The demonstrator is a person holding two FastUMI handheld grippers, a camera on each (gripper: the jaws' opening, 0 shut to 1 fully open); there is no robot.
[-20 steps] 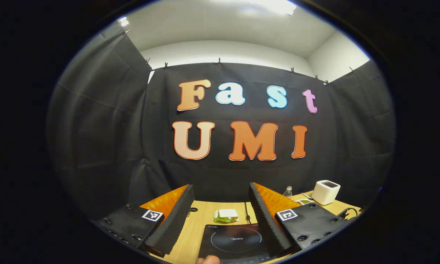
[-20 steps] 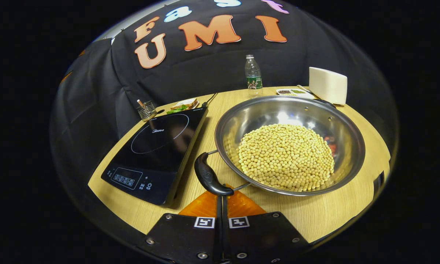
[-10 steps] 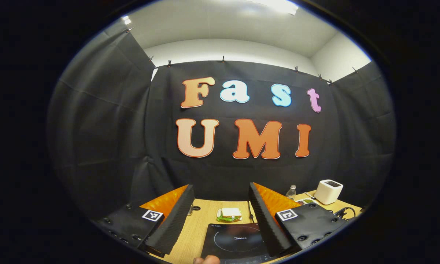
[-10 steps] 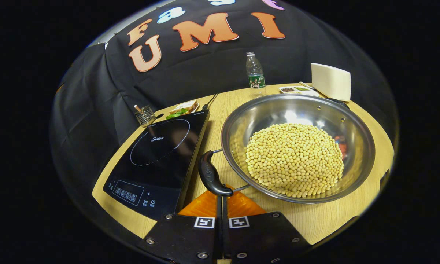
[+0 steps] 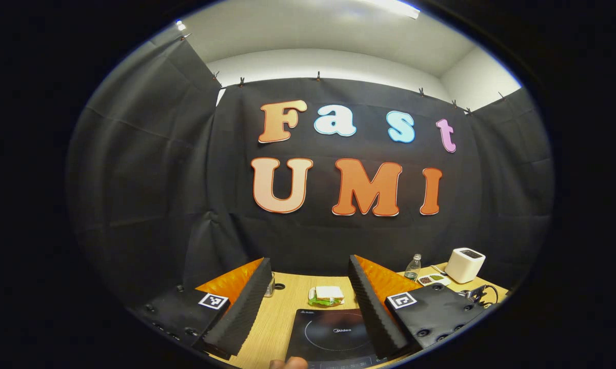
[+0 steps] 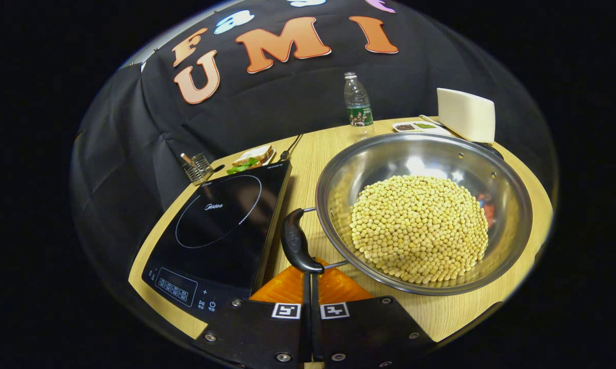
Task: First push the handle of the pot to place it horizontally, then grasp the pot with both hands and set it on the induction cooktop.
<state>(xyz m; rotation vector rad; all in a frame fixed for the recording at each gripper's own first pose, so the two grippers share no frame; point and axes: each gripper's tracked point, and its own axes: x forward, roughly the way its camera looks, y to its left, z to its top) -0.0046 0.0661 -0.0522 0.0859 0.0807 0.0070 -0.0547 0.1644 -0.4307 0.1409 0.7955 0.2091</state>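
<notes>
Looking along my left gripper [image 5: 308, 302], I hold its two fingers wide apart above the near edge of the wooden table [image 5: 287, 287]. Between them lies the black induction cooktop [image 5: 333, 335], and beyond it a sandwich [image 5: 328, 295] on the tabletop. A clear bottle [image 5: 413, 266], a small tray of spices [image 5: 433, 279] and a white box-shaped appliance [image 5: 464, 265] stand at the far right. A fingertip of my hand [image 5: 289, 363] shows at the bottom edge.

Along my right gripper [image 6: 311, 277], the fingers are pressed together with nothing between them, their tips right at the lower end of the pot's black handle [image 6: 296, 247]. The steel pot [image 6: 423, 212], heaped with soybeans [image 6: 420, 228], sits on the table [image 6: 441, 307] just right of the induction cooktop [image 6: 220, 225], its handle lying beside the cooktop's edge. Behind the cooktop are a wire holder [image 6: 197, 167] and the sandwich [image 6: 250, 156]; the bottle [image 6: 358, 106], spice tray [image 6: 415, 126] and white appliance [image 6: 465, 121] stand past the pot.
</notes>
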